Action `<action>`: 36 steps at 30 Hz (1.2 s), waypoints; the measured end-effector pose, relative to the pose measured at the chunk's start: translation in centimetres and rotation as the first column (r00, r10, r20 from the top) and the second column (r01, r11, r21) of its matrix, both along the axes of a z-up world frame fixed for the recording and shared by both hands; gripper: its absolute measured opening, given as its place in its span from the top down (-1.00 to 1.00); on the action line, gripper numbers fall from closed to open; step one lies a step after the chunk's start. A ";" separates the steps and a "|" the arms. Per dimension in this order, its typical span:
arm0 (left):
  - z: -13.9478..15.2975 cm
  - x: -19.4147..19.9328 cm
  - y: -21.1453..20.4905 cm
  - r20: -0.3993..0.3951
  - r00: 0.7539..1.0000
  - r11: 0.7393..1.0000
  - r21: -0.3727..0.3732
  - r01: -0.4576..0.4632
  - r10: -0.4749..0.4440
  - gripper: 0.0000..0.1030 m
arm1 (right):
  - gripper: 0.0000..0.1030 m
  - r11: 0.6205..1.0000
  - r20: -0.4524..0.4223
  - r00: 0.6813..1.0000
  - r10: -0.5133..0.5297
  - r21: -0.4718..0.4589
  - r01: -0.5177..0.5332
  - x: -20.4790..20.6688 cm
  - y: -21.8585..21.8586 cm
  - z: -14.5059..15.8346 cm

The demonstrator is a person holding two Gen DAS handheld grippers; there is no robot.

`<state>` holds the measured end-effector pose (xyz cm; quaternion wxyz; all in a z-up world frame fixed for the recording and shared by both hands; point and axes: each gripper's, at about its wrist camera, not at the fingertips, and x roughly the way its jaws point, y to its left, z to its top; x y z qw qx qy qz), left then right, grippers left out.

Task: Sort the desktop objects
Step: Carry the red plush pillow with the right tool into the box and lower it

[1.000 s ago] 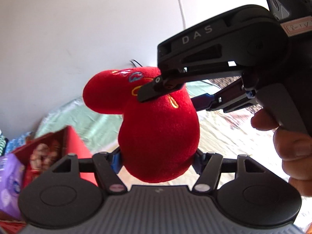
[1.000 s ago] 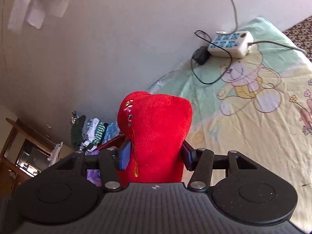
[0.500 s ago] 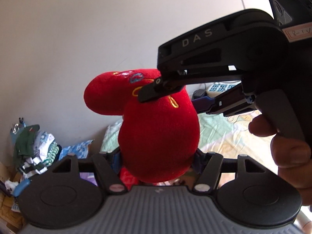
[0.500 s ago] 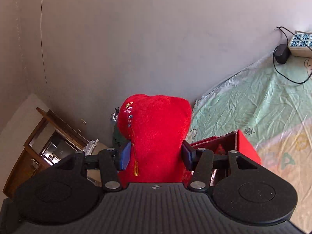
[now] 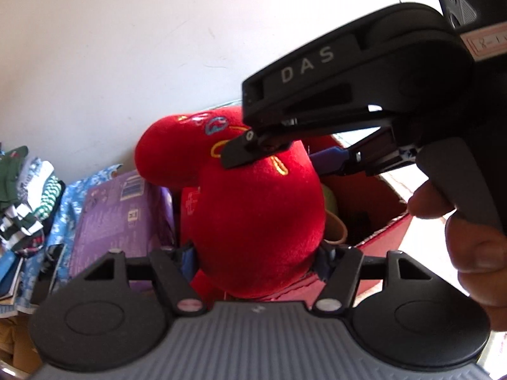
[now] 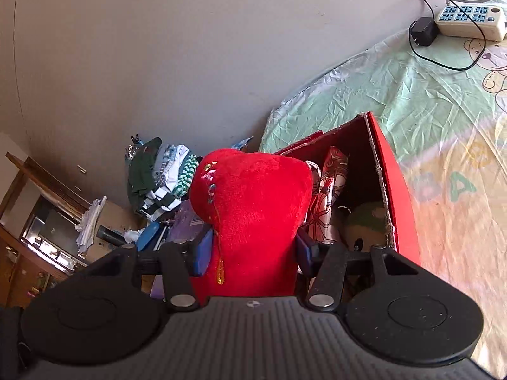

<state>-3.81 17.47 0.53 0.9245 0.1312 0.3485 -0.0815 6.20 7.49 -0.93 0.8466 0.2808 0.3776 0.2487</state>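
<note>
A red plush heart (image 5: 253, 221) with coloured embroidery is held in the air by both grippers. My left gripper (image 5: 256, 258) is shut on its lower lobe. My right gripper (image 6: 253, 250) is shut on its other end; its body and fingertips (image 5: 240, 152) cross the left wrist view from the upper right. The heart (image 6: 253, 209) hangs over the open red cardboard box (image 6: 393, 196). The box (image 5: 380, 202) holds a patterned packet (image 6: 329, 196) and a greenish round thing (image 6: 367, 221).
A purple box (image 5: 117, 209) lies left of the red box. A pile of folded clothes (image 6: 161, 174) sits by the wall. A green cartoon-print sheet (image 6: 412, 95) covers the surface. A power strip (image 6: 469, 22) and black adapter (image 6: 423, 31) lie far right.
Both grippers have carried the heart leftward across the sheet. The red box now lies right under the heart, with its inside in view.
</note>
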 end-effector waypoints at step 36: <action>4.5 -1.0 6.3 0.120 0.985 0.982 -0.133 0.136 -0.120 -0.79 | -0.07 0.978 0.016 0.999 -0.030 -0.208 0.033 1.9 1.4 5.2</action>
